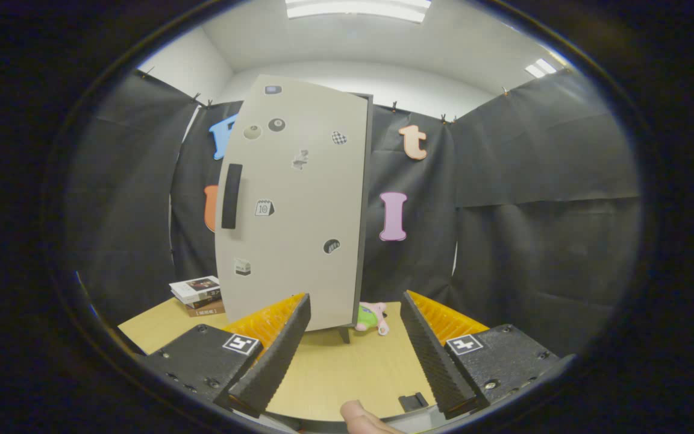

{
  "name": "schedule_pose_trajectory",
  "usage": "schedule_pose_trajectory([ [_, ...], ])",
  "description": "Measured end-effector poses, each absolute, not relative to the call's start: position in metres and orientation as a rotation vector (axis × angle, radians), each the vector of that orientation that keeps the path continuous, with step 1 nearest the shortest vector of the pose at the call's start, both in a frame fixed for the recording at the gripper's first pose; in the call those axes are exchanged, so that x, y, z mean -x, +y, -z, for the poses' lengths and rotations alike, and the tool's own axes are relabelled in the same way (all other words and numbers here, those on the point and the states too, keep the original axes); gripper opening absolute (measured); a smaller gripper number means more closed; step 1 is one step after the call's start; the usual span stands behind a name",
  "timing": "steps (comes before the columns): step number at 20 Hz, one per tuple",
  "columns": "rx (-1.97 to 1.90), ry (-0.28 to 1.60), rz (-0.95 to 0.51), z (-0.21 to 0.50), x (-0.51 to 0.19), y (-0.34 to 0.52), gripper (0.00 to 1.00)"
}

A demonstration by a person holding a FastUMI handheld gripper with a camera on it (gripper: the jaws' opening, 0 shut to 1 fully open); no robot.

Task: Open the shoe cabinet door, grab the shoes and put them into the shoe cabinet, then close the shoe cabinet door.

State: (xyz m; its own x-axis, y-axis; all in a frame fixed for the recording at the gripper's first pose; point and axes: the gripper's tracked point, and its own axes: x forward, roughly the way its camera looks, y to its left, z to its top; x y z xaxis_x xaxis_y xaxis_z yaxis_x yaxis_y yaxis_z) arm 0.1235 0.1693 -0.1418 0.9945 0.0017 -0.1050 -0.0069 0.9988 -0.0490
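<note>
A tall beige shoe cabinet [299, 205] stands upright on the wooden table [347, 367], its door shut, with a dark vertical handle [231, 196] on the left side of the door and small stickers across the front. My gripper [350, 355] is open, its fingers spread wide and nothing between them. The cabinet's lower part sits just beyond the fingers, and the handle lies above and to the left of the left finger [275, 355].
A stack of books [197, 295] lies on the table left of the cabinet. A small pink and green plush toy [373, 317] lies by the cabinet's right foot. A fingertip [359, 416] shows at the table's near edge. Black cloth walls surround the table.
</note>
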Motion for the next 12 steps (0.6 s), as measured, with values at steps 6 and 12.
schedule_pose_trajectory([
  [6,0.058,0.062,-0.02,0.11,-0.087,0.173,0.98],
  [12,0.087,0.027,-0.018,0.096,-0.074,0.175,0.98],
])
